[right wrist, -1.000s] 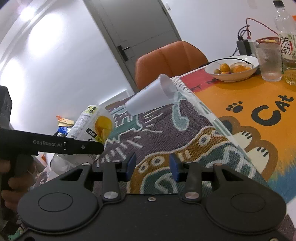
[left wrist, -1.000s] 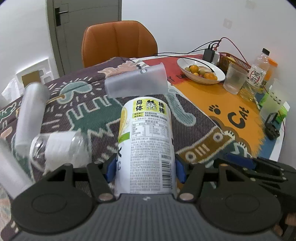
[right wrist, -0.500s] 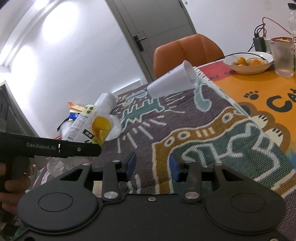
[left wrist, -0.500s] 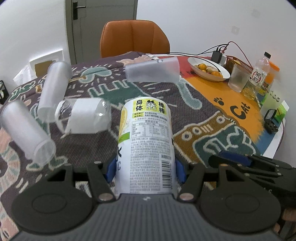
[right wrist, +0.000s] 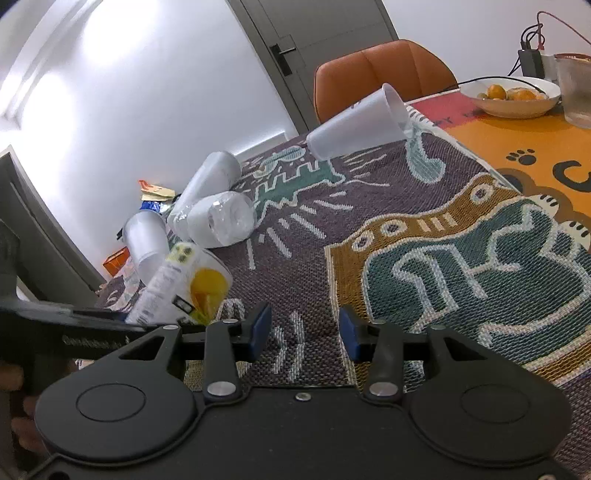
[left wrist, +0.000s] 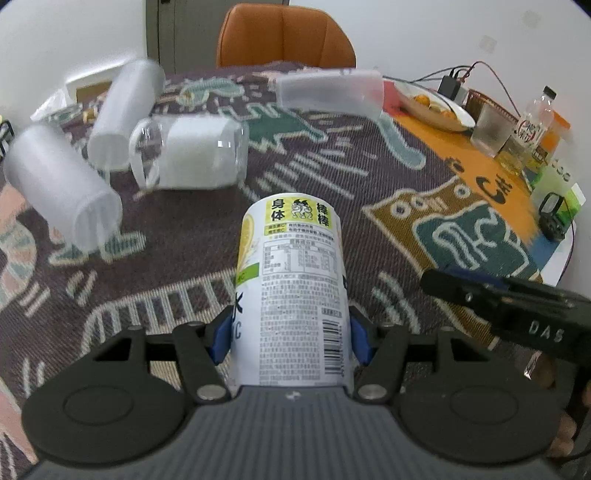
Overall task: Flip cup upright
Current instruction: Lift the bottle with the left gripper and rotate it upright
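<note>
My left gripper (left wrist: 290, 334) is shut on a white and yellow printed cup (left wrist: 291, 291) and holds it above the patterned tablecloth; the same cup shows at the lower left of the right wrist view (right wrist: 184, 290). Several frosted plastic cups lie on their sides: one at the far middle (left wrist: 330, 94) (right wrist: 360, 125), one clear cup with white lining (left wrist: 190, 155) (right wrist: 221, 221), and two more at the left (left wrist: 61, 192) (left wrist: 123, 114). My right gripper (right wrist: 304, 332) is open and empty, low over the cloth.
An orange chair (left wrist: 286, 35) stands behind the table. A bowl of fruit (right wrist: 513, 94), a glass (left wrist: 493, 131), bottles (left wrist: 533, 123) and a charger with cables (left wrist: 452, 86) are at the far right. The table's right edge is near a small black object (left wrist: 552, 214).
My left gripper has lifted and tilted down with the printed cup, so the lying cups show lower and nearer. My right gripper has moved lower and closer to the cloth.
</note>
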A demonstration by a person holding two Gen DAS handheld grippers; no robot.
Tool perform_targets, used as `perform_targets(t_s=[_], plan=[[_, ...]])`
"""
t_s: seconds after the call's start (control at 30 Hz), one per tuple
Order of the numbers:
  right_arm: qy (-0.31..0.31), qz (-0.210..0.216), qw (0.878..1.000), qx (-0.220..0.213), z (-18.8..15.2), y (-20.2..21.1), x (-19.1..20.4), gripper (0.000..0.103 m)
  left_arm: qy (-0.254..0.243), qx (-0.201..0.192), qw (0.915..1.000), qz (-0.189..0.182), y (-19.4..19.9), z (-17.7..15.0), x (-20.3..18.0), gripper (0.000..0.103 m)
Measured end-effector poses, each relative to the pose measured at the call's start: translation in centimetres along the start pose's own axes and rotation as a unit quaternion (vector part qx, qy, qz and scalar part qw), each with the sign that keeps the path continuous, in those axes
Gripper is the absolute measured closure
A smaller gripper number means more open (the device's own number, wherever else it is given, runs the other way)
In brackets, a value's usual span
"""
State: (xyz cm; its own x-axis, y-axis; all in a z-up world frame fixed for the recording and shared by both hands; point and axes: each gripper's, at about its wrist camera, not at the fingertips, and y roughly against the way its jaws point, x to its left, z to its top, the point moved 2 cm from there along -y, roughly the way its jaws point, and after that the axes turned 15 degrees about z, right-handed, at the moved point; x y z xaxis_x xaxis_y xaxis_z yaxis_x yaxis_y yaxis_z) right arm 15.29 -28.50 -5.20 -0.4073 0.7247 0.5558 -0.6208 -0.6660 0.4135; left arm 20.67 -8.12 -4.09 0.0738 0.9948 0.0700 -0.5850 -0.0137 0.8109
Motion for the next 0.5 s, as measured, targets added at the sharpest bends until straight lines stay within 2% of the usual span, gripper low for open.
perform_targets(t_s=[0.2,0.27,0.37,0.5], plan=[[-0.001,-0.012,1.000,0.009,0.0,-0.5,0.0,0.060,-0.005,0.004,0.9999,-0.008,-0.8,-0.4,0.0,0.039],[-0.002,-0.014,1.000,0.011,0.1,-0.6,0.1,0.053,0.000,-0.001,0.9999,-0.016,-0.5,-0.3,0.2,0.035],[-0.003,-0.014,1.000,0.011,0.4,-0.5,0.3,0.045,0.017,-0.016,0.9994,-0.027,0.3,-0.2,0.8,0.023],[0.004,-0.013,1.000,0.007,0.9,-0.5,0.9,0.043,0.044,-0.037,0.9979,-0.028,1.5,-0.1,1.8,0.022]])
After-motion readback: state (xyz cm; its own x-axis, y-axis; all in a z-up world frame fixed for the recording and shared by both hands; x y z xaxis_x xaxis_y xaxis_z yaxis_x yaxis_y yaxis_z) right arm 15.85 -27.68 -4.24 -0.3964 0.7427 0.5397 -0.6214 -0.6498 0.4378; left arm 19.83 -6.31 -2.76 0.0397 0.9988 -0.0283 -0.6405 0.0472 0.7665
